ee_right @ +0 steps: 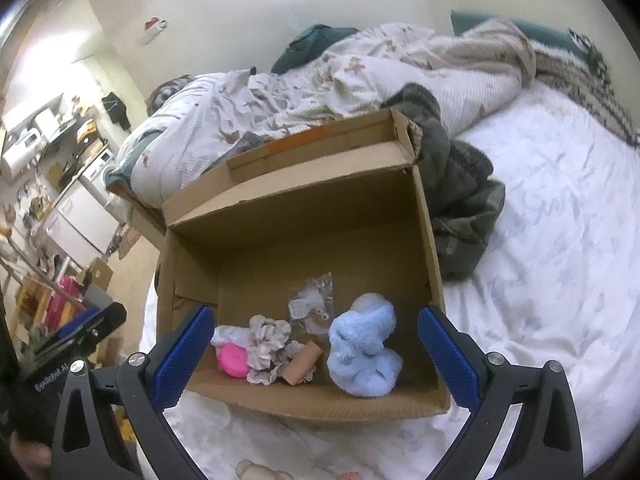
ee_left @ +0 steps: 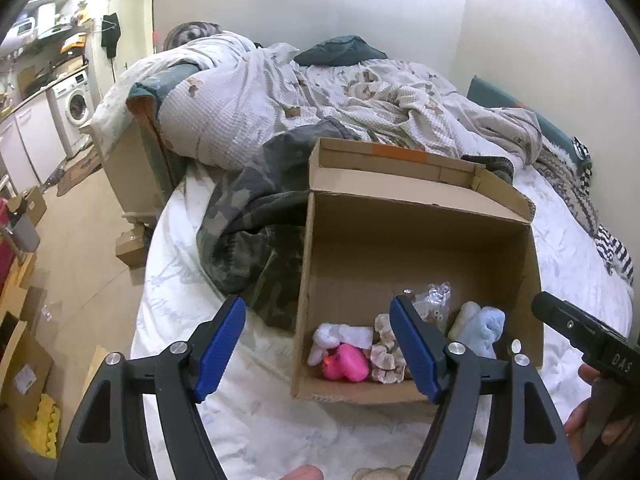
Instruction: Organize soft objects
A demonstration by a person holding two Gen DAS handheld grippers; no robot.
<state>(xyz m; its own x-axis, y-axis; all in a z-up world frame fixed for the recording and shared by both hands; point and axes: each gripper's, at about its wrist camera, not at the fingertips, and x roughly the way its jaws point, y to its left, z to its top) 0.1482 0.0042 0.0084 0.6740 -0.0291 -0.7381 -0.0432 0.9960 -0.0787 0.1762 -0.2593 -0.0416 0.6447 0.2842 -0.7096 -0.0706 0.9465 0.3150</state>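
An open cardboard box (ee_left: 420, 200) (ee_right: 300, 184) stands on the white bed sheet. Inside lie a light blue plush (ee_right: 362, 352) (ee_left: 480, 330), a pink toy (ee_right: 233, 360) (ee_left: 347, 364), a white plush (ee_left: 340, 336), a beige frilly cloth (ee_right: 268, 344), a brown roll (ee_right: 302, 364) and a small plastic bag (ee_right: 314, 308). My left gripper (ee_left: 316, 308) hangs open over the box's front left corner with nothing between its pads. My right gripper (ee_right: 316, 314) is wide open above the box's front edge, also holding nothing. A beige plush (ee_right: 256, 472) peeks in at the bottom edge of the view.
A camouflage garment (ee_left: 256, 240) lies left of the box, with a rumpled duvet (ee_left: 320, 92) behind it. Striped knitwear (ee_left: 600, 220) sits at the bed's right edge. Left of the bed is floor with cardboard boxes (ee_left: 24, 368) and a washing machine (ee_left: 76, 104).
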